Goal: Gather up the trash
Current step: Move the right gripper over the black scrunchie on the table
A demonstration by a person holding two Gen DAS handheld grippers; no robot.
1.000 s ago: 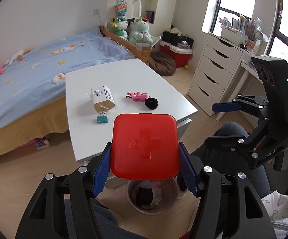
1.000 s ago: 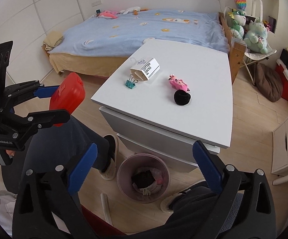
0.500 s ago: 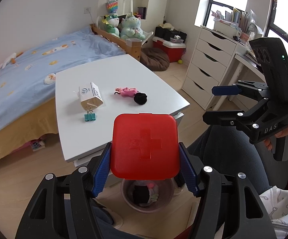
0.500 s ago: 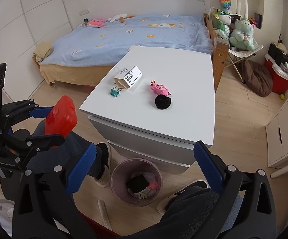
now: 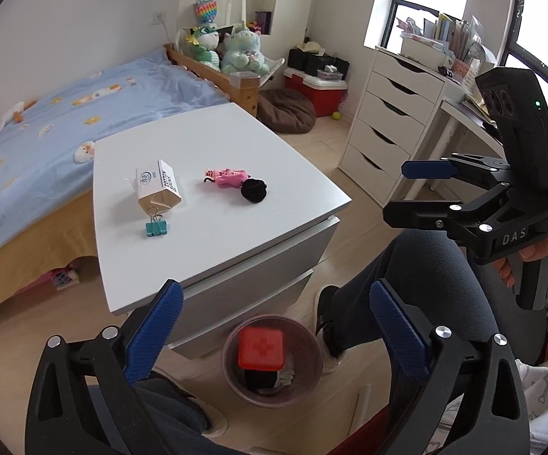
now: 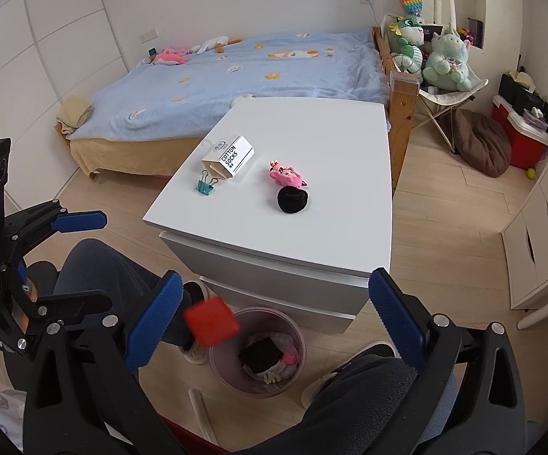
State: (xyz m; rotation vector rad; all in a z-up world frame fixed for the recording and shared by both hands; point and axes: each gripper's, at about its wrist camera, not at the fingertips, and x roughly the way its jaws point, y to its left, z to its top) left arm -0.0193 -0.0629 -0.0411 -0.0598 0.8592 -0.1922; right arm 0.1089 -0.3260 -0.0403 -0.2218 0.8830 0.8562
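A red box with a cross (image 5: 260, 349) (image 6: 210, 321) falls, blurred, toward the pink trash bin (image 5: 308, 375) (image 6: 228, 375) on the floor in front of the white table (image 5: 205, 250) (image 6: 334, 235). My left gripper (image 5: 274, 326) is open and empty above the bin; it also shows in the right wrist view (image 6: 80, 258). My right gripper (image 6: 274, 322) is open and empty; it also shows in the left wrist view (image 5: 410, 193). On the table lie a cotton socks box (image 5: 158, 187) (image 6: 230, 155), a teal binder clip (image 5: 156, 225) (image 6: 205, 185), a pink toy (image 5: 226, 177) (image 6: 287, 176) and a black ball (image 5: 253, 190) (image 6: 293, 200).
The bin holds dark and light scraps. A bed with a blue cover (image 5: 46, 121) stands behind the table. A white drawer unit (image 5: 387, 125) is at the right. The person's legs (image 5: 406, 288) are beside the bin.
My left gripper opened and let go of the red box, which now falls toward the bin. Both cameras rose and pulled back a little.
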